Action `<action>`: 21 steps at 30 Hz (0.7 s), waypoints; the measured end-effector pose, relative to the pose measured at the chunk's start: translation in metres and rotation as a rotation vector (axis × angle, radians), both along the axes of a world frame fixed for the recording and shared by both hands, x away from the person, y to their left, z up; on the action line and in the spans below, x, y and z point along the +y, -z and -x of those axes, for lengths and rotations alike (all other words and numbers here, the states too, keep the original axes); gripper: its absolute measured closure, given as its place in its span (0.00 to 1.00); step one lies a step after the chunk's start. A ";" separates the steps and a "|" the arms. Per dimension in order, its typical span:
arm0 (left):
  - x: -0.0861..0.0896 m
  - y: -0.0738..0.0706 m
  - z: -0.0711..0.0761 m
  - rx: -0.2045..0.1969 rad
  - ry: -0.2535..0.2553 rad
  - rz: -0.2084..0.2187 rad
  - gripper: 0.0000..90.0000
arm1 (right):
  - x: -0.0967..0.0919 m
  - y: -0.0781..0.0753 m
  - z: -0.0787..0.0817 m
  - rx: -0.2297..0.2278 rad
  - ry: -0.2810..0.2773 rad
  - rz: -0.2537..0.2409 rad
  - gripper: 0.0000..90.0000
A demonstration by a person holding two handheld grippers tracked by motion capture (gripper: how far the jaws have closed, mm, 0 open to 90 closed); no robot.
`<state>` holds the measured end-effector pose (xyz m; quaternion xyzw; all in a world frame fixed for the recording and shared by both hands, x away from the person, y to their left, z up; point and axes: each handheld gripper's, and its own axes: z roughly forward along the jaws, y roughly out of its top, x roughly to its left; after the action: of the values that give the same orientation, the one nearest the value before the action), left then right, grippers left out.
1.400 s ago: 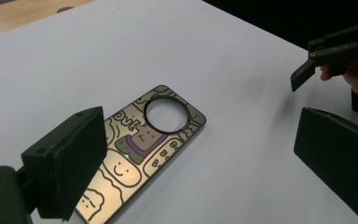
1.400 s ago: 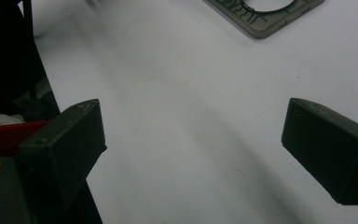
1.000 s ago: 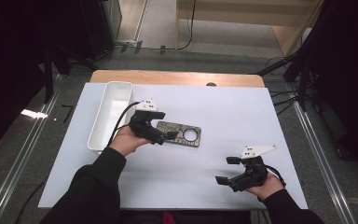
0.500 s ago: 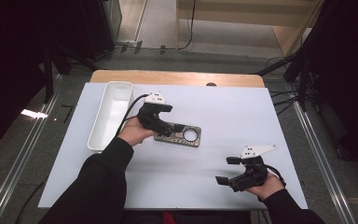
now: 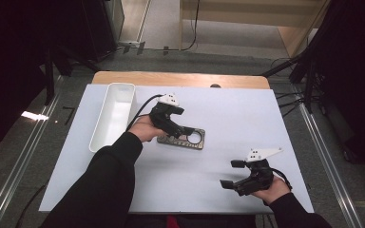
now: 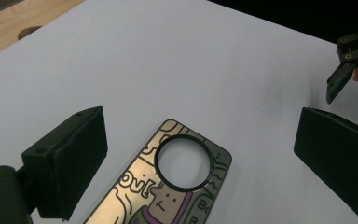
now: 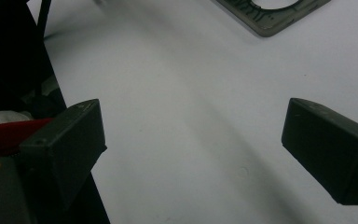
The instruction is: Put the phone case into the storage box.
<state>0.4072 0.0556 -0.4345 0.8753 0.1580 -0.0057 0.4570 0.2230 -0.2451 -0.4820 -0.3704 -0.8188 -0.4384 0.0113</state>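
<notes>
A flat metal plate (image 5: pixel 191 140) with a cartoon print and a round black-rimmed hole lies mid-table. My left gripper (image 5: pixel 183 122) hovers just above its left end, open and empty. In the left gripper view the plate (image 6: pixel 140 186) lies below and between the wide-spread jaws of that gripper (image 6: pixel 203 123), which touch nothing. My right gripper (image 5: pixel 230 173) rests low near the table's front right, open and empty. In the right gripper view, white table shows between the jaws of the right gripper (image 7: pixel 196 119), and the plate's corner (image 7: pixel 265 23) is far off at the top.
A long white tray (image 5: pixel 114 114) stands at the left of the white table top (image 5: pixel 247 118); no contents are visible in it. A wooden strip (image 5: pixel 180 78) runs along the far edge. The right gripper's jaw tip (image 6: pixel 342 70) appears in the left gripper view's upper right.
The left hand has carried its gripper to the right and away from the person, over the plate's left end. The plate and the right gripper have stayed put.
</notes>
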 end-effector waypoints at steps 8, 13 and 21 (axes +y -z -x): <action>-0.010 0.001 -0.017 0.022 0.054 -0.013 0.03 | 0.001 0.000 0.001 0.001 -0.009 0.000 0.06; -0.016 0.001 -0.024 0.035 0.095 -0.014 0.04 | 0.001 0.000 0.001 -0.001 -0.012 -0.007 0.06; -0.016 0.006 -0.036 -0.002 0.133 -0.071 0.04 | -0.001 -0.001 0.002 0.004 -0.013 -0.013 0.06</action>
<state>0.4431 0.0397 -0.4409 0.8995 0.0994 -0.0296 0.4245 0.2205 -0.2459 -0.4813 -0.3659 -0.8183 -0.4429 0.0181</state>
